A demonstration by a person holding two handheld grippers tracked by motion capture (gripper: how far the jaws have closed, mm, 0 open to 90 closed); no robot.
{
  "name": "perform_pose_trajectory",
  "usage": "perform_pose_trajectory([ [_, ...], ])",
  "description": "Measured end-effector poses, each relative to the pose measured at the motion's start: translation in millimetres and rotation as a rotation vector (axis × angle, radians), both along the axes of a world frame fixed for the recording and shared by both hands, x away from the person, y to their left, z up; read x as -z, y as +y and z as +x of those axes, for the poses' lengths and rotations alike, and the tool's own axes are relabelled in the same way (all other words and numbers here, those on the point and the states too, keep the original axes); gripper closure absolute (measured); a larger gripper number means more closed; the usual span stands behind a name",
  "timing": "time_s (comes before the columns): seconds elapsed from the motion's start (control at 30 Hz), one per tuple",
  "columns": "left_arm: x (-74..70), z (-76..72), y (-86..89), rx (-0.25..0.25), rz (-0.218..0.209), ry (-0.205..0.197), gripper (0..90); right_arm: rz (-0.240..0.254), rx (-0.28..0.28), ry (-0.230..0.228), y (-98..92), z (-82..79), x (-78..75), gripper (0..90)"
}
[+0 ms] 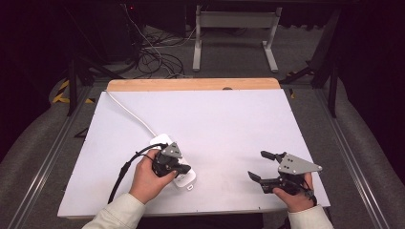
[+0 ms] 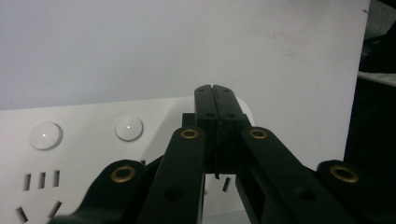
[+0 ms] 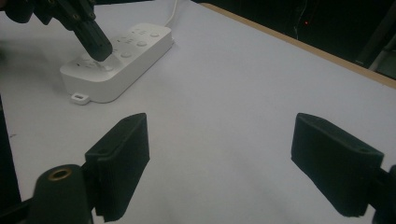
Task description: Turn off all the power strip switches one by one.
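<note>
Power strip (image 1: pixel 173 160): lies on the white table (image 1: pixel 229 124), near its front-left part.
Left gripper (image 2: pixel 216 100): jaws clenched together, empty, tip over the strip's round buttons (image 2: pixel 129 128).
Right gripper (image 3: pixel 219 154): jaws spread wide, empty, well right of the strip.
Progress: judged early; a button press seems about to come.
Views: left gripper view shows the buttons and socket slots; high view shows the strip's cord (image 1: pixel 129 112).

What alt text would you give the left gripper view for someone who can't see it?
The left gripper, its two black jaws pressed shut with nothing between them, points down at a white power strip on a white table. Two round white buttons and some socket slots show beside the jaws.
</note>
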State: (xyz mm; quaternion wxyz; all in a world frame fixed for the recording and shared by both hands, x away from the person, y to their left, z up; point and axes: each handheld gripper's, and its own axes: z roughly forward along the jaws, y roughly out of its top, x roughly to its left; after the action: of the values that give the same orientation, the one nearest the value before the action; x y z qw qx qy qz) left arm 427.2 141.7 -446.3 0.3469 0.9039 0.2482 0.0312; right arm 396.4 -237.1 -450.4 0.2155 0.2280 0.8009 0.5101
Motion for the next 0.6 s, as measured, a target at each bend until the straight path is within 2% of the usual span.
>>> perform_pose_trajectory([
  [0.17,2.6,-0.4,-6.2,0.032,0.047,-0.037,90.0,0.002,-0.003,0.002,-0.1,0.0,0.1,20.0],
  [0.37,2.9,0.7,-6.0,0.019,0.052,-0.045,90.0,0.003,-0.007,0.004,-0.3,0.3,0.3,20.0],
  [0.5,4.7,1.3,-5.9,0.017,0.037,-0.041,90.0,0.004,-0.008,0.003,-0.5,0.2,0.2,20.0],
  [0.6,5.1,0.2,-7.3,0.015,0.05,-0.044,90.0,0.005,-0.008,0.003,-0.3,-0.1,0.1,20.0],
])
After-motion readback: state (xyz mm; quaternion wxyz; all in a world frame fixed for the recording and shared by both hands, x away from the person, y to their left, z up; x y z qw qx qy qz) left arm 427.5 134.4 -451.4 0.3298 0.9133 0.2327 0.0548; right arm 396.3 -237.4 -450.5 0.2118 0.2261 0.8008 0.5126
